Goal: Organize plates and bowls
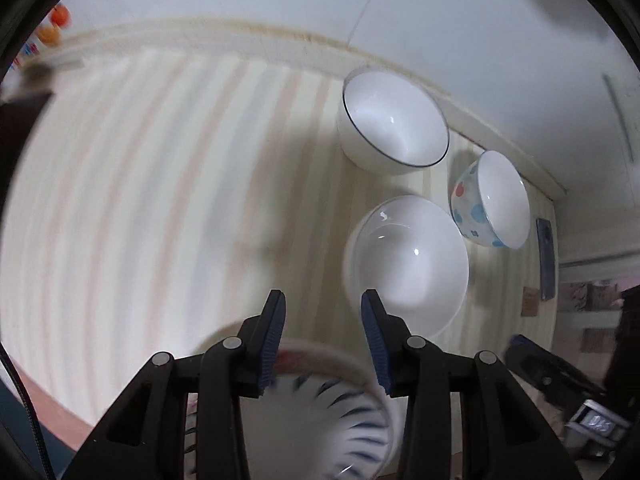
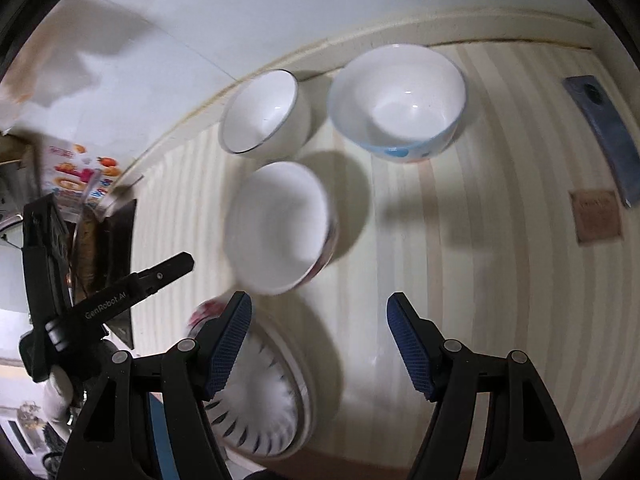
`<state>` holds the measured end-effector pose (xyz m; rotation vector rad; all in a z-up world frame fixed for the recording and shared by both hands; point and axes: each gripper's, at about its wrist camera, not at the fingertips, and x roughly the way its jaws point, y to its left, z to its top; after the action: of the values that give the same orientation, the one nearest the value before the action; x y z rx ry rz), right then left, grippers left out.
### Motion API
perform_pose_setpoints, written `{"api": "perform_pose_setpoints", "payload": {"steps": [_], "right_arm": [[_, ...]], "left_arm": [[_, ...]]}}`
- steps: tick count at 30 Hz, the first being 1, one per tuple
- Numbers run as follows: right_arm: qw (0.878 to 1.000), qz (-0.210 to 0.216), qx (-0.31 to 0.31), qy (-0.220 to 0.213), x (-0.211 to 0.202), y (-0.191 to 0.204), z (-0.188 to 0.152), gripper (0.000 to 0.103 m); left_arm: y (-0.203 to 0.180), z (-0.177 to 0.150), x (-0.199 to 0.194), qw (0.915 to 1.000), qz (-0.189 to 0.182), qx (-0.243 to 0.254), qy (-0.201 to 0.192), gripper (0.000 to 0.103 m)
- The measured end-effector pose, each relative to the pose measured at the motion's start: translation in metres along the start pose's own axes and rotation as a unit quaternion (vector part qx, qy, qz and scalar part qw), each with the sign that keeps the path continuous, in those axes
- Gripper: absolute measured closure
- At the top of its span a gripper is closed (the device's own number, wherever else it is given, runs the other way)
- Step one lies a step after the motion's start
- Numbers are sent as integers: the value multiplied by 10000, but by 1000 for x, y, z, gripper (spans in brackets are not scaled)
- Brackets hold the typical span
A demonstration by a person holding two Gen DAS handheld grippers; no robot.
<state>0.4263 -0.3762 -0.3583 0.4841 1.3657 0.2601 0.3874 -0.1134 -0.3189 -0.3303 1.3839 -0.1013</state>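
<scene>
Three bowls stand on the striped tablecloth. A white bowl with a dark rim [image 1: 394,122] [image 2: 262,114] is farthest back. A bowl with blue and red dots [image 1: 490,200] [image 2: 398,100] stands beside it. A white bowl with a red pattern outside [image 1: 406,262] [image 2: 280,226] is nearest. A plate with dark blue stripes [image 1: 328,420] [image 2: 260,404] lies at the front edge. My left gripper [image 1: 323,312] is open above the plate, holding nothing. My right gripper [image 2: 319,312] is open wide and empty, to the right of the plate.
A dark phone [image 2: 604,136] [image 1: 546,258] and a small brown card [image 2: 596,216] [image 1: 530,300] lie on the cloth at the right. A printed packet [image 2: 80,176] and dark objects sit at the left edge. The wall runs behind the bowls.
</scene>
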Motion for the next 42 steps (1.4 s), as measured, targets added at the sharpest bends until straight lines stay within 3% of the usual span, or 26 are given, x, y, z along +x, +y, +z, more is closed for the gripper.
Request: {"api": "perform_pose_setpoints", "payload": {"steps": [6, 8, 9, 10, 13, 21, 31, 42], "right_arm": [[9992, 276, 171, 245, 50, -19, 34, 41], [9980, 446, 291, 331, 66, -25, 42, 65], [9977, 477, 327, 358, 72, -25, 42, 72], [9974, 505, 335, 398, 80, -26, 44, 80], [9974, 508, 310, 397, 89, -25, 44, 84], [9992, 284, 88, 249, 84, -12, 42, 85], [9997, 177, -105, -124, 35, -13, 22, 85], [9992, 87, 59, -389, -32, -49, -37, 85]], "left_arm": [[-18, 18, 39, 9992, -119, 77, 362, 66], [-22, 23, 49, 9992, -57, 153, 361, 70], [-25, 24, 51, 9993, -41, 212, 321, 79], [-27, 26, 52, 9992, -17, 266, 297, 81], [-33, 28, 54, 9989, 137, 405, 182, 86], [-48, 19, 48, 9975, 307, 636, -9, 86], [-75, -3, 22, 9946, 184, 988, -254, 86], [-123, -65, 5, 9871, 10, 1555, -373, 86]]}}
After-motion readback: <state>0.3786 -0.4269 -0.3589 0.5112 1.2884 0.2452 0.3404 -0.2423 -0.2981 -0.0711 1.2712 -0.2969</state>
